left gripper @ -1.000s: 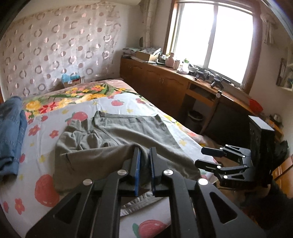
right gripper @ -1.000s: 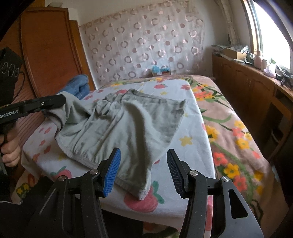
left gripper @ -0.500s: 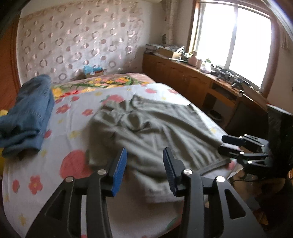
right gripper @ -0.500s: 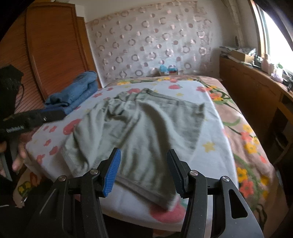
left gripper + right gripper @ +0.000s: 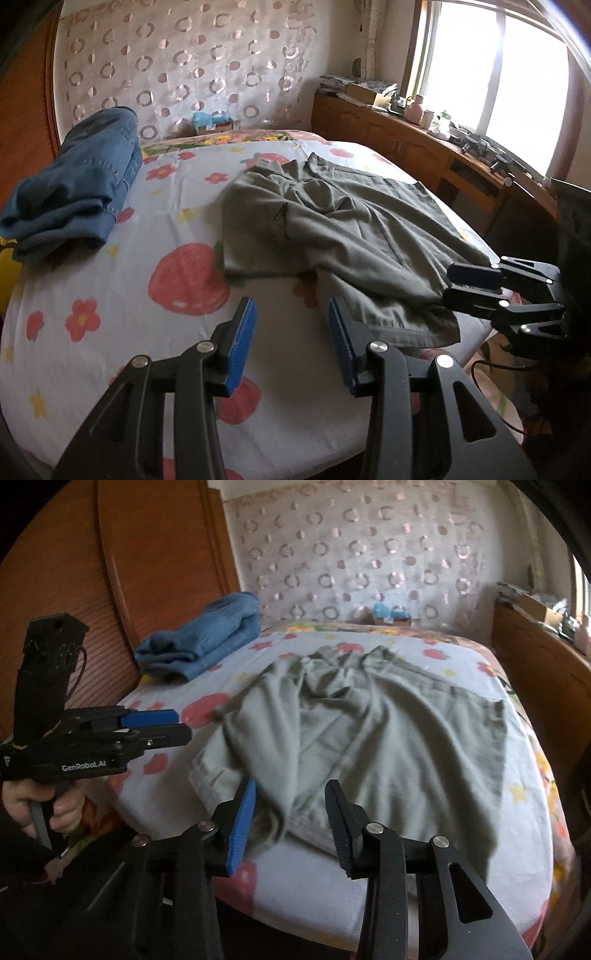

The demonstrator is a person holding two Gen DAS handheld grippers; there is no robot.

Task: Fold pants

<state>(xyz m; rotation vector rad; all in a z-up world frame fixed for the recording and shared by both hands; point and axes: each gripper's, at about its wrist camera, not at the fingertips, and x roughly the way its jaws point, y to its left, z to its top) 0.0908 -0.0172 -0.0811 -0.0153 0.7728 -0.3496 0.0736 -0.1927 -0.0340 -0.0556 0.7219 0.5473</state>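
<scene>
From the left wrist, the left gripper (image 5: 291,332) is hovering with its fingers (image 5: 242,341) spread wide and nothing between them, above bare sheet. The pants (image 5: 332,236) are lying crumpled ahead of and to the right of those fingers, the nearest hem just past the right fingertip. Off to the far right the right gripper (image 5: 476,291) is sitting side-on at the trailing leg near the bed's edge — its fingers look close together there, though this angle cannot settle whether cloth is between them. The bed (image 5: 110,295) is wearing a white sheet printed with strawberries and flowers; a folded pile of blue jeans (image 5: 74,192) is resting well to the left of the fingers. Beyond are a circle-patterned curtain (image 5: 184,66), a wooden sideboard (image 5: 406,155) and a bright window (image 5: 498,66).

From the right wrist, the right gripper (image 5: 290,819) is showing its fingers wide apart, straddling the pants (image 5: 369,731) at the near hem without visibly pinching it — probably lining up for a grip on that corner. The left gripper (image 5: 155,725) is floating to the left of the fingers, clear of the cloth, held in the person's hand (image 5: 44,805). The garment is rumpled and unfolded, so I judge the folding barely begun, with smoothing needed first
</scene>
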